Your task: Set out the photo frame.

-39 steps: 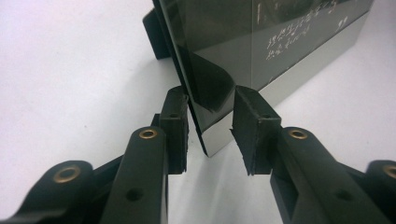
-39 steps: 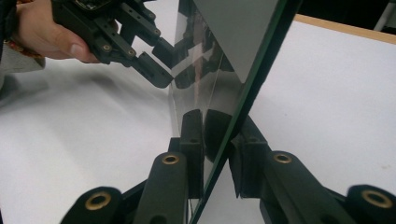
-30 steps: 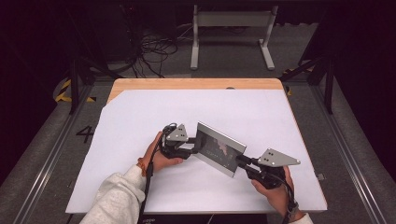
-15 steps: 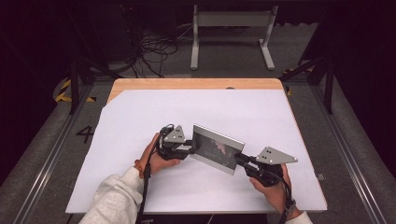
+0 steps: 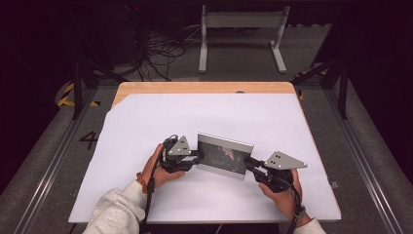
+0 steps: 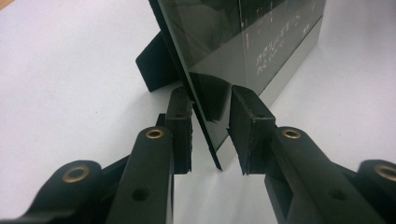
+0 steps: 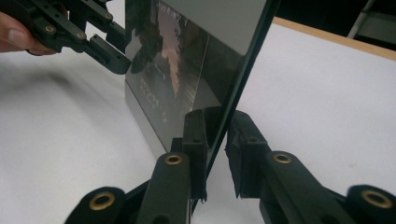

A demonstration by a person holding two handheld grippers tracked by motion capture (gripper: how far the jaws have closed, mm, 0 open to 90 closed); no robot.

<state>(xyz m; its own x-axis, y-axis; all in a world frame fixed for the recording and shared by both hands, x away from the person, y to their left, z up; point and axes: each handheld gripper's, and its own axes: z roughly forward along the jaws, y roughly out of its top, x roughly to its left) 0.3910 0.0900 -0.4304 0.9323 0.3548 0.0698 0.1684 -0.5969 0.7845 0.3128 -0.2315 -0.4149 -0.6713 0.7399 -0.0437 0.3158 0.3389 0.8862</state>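
Down on the white table (image 5: pixel 146 126), seen from high up, a shiny picture frame (image 5: pixel 225 155) stood in the middle, a bit nearer the person's side. The left gripper (image 5: pixel 194 157) reached to the frame's left edge, and the right gripper (image 5: pixel 249 163) reached to its right edge. A hand (image 5: pixel 158 168) in a pale sleeve held the left one, and the other hand (image 5: pixel 285 192) held the right one.

Next, in the left gripper view, the frame's (image 6: pixel 243 42) thin edge stood between the two black jaws of the left gripper (image 6: pixel 210 135). The jaws had just been closing in. One finger (image 6: pixel 180 126) sat right against the back of the frame, but I could see a small gap between the glass and the other finger, so it was not squeezing yet. A black stand (image 6: pixel 156 65) stuck out behind the frame and rested on the table.

Last, in the right gripper view, the right gripper (image 7: pixel 215 149) was pinched onto the frame's (image 7: pixel 187 60) near edge, gripping it. Far off, the left gripper (image 7: pixel 112 58) showed at the frame's other edge.
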